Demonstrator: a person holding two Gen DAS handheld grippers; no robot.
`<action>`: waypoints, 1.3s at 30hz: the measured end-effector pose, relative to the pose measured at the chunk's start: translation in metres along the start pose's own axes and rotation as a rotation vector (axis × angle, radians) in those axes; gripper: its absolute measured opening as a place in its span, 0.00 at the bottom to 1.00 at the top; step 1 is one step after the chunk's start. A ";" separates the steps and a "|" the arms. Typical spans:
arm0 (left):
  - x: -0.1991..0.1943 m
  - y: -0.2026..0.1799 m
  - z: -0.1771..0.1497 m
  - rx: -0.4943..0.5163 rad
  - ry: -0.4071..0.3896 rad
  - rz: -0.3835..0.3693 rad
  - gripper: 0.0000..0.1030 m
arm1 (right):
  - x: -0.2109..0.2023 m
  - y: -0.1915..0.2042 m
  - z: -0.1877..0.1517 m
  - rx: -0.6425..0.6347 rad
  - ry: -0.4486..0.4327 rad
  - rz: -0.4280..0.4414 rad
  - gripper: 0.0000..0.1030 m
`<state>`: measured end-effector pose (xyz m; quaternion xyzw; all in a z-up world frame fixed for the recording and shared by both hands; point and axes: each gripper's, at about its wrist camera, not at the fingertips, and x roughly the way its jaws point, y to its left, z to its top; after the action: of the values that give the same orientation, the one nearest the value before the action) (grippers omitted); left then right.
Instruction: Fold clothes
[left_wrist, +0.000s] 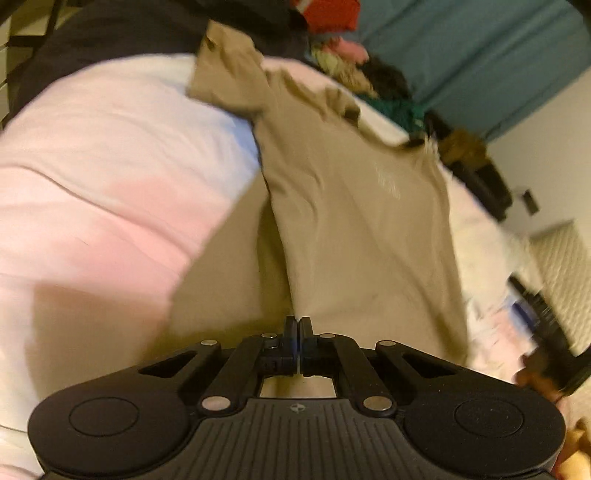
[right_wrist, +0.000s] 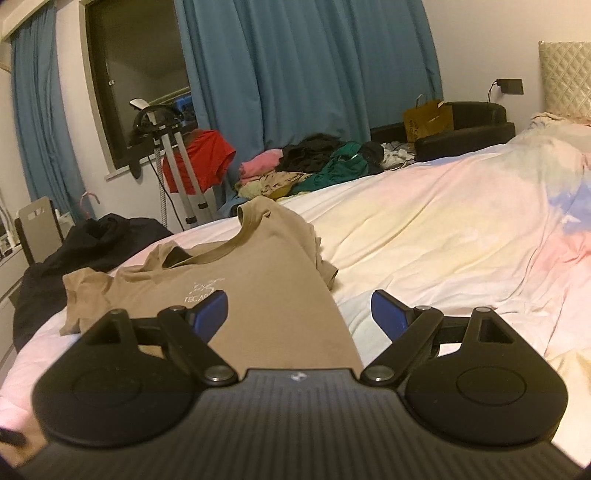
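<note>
A tan T-shirt (right_wrist: 255, 280) with a small white chest print lies front up on the pastel bedsheet (right_wrist: 443, 229), collar toward the far side. In the left wrist view the same T-shirt (left_wrist: 354, 221) runs away from me, and a raised crease in it ends at the tips of my left gripper (left_wrist: 297, 325), whose jaws are pressed together on the cloth. My right gripper (right_wrist: 299, 299) hovers low over the shirt's near right part, blue pads wide apart with nothing between them. It also shows blurred at the right edge as a black gripper (left_wrist: 543, 317).
A heap of mixed clothes (right_wrist: 317, 166) sits at the bed's far edge below blue curtains (right_wrist: 295, 66). Dark garments (right_wrist: 88, 243) lie left of the shirt. A garment steamer stand (right_wrist: 177, 162) with a red top, a paper bag (right_wrist: 428, 118) and a black chair (right_wrist: 476, 125) stand beyond.
</note>
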<state>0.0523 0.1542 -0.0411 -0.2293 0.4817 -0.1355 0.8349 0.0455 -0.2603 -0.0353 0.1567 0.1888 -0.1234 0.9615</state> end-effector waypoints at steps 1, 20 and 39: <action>-0.007 0.006 0.004 -0.002 -0.008 0.029 0.00 | 0.002 -0.001 0.000 0.001 0.002 -0.001 0.83; -0.017 -0.068 -0.003 0.392 -0.173 0.365 0.71 | 0.009 -0.007 0.010 0.021 0.002 0.047 0.83; 0.080 -0.146 -0.014 0.418 -0.444 0.201 0.95 | 0.007 -0.011 0.018 0.045 -0.079 0.084 1.00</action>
<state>0.0792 -0.0106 -0.0310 -0.0280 0.2696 -0.0950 0.9579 0.0544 -0.2778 -0.0251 0.1813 0.1411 -0.0933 0.9688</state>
